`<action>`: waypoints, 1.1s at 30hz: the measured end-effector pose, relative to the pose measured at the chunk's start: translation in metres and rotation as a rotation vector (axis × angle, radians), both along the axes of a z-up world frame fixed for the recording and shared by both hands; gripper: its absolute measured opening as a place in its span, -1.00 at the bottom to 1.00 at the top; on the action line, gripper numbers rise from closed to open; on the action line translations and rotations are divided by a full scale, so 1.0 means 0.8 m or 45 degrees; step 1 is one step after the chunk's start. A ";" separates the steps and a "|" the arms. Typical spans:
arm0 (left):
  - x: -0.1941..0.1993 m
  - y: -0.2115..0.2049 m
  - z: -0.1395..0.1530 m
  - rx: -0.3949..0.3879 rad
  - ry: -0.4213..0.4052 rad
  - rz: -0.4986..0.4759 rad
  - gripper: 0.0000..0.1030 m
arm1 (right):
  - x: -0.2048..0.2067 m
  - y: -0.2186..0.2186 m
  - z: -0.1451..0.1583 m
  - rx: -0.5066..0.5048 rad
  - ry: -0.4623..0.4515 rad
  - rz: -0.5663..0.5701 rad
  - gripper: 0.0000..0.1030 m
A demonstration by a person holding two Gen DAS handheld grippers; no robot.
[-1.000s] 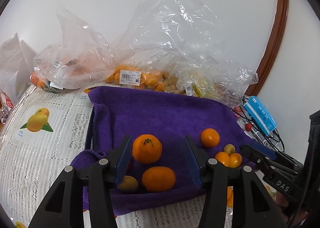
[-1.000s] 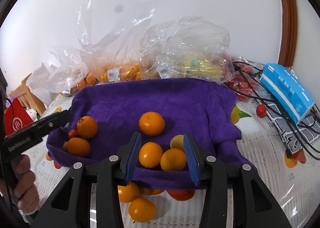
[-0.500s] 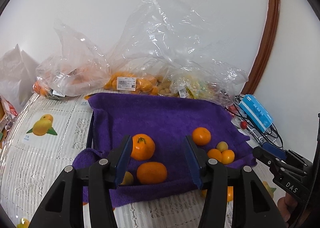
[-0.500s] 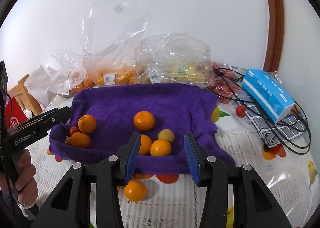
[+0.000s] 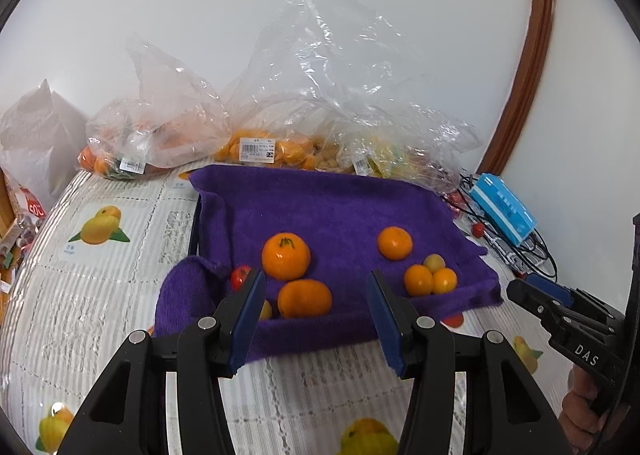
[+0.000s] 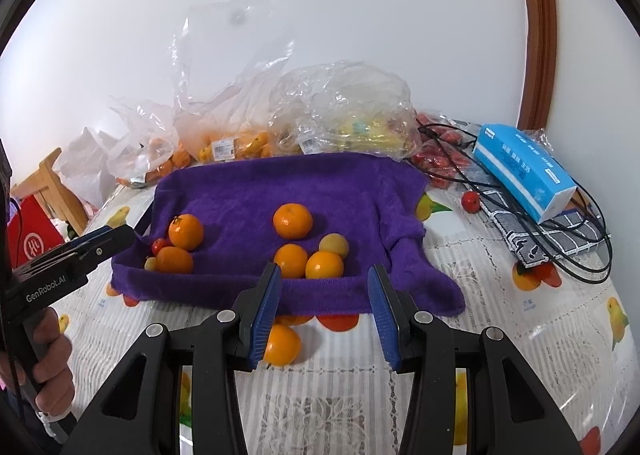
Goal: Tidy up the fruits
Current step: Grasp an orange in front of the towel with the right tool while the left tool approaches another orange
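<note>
A worktop point(image 6: 460, 355) under a white lace-patterned cloth printed with fruit pictures carries everything. Along the wall behind lie crumpled clear plastic bags point(image 5: 320, 95) of orange and yellow fruit with price labels. In front of them a purple towel point(image 6: 260, 191) is spread, its near edge raised like a shallow lip, and the loose fruit sits on it in two groups.

The left group, a stemmed orange mandarin point(image 5: 285, 256) touching a flatter mandarin point(image 5: 305, 298) with a small red tomato point(image 5: 241, 276) beside them, lies just ahead of the left gripper point(image 5: 316, 319), framed between its blue-padded fingers point(image 5: 248, 315). Those fingers stand apart and hold nothing.

The right group, two small oranges point(image 6: 308, 261) touching each other with a pale yellow fruit point(image 6: 333, 245) behind them, lies just ahead of the right gripper point(image 6: 325, 315), whose fingers are likewise parted and empty. A lone mandarin point(image 6: 292, 220) sits farther back, nearer the towel's middle.

The right wrist view alone shows a stray orange point(image 6: 282, 344) off the towel on the worktop, beside the inner face of the right gripper's left-hand finger and below the towel's edge; the left wrist view does not show it. The right hand is judged far the nearer to it, and the fruit, being round, offers no preferred axis. A blue tissue box point(image 6: 524, 171) and black cables point(image 6: 568, 239) lie well to the right.
</note>
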State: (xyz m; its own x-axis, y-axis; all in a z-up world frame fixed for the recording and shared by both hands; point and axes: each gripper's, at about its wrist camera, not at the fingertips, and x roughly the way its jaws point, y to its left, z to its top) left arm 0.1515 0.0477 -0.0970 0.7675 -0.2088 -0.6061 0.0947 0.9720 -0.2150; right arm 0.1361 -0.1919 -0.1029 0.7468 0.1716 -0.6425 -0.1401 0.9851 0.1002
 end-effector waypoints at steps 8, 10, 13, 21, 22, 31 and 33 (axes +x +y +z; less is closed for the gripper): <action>-0.022 -0.003 -0.002 0.017 0.019 -0.008 -0.03 | -0.024 0.000 0.002 -0.004 -0.008 0.029 -0.13; -0.027 -0.004 -0.004 0.020 0.027 -0.011 -0.03 | -0.029 -0.002 0.003 0.002 -0.012 0.028 -0.13; -0.035 -0.007 -0.007 0.030 0.038 -0.013 -0.03 | -0.037 -0.005 0.003 0.010 -0.012 0.028 -0.13; -0.054 -0.016 -0.011 0.022 0.052 -0.042 -0.03 | -0.058 -0.011 0.003 0.022 -0.046 0.015 -0.13; -0.055 -0.017 -0.011 0.019 0.051 -0.042 -0.02 | -0.059 -0.012 0.003 0.020 -0.047 0.011 -0.13; -0.059 -0.025 -0.017 0.038 0.056 -0.041 0.03 | -0.064 -0.019 0.001 0.025 -0.066 -0.011 -0.13; -0.058 -0.025 -0.019 0.034 0.061 -0.040 0.04 | -0.064 -0.019 0.001 0.022 -0.080 -0.021 -0.13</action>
State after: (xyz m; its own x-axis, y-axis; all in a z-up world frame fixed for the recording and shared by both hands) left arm 0.1052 0.0275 -0.1120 0.7307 -0.2159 -0.6476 0.1157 0.9741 -0.1942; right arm 0.0849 -0.2071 -0.1019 0.7882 0.1699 -0.5916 -0.1307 0.9854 0.1089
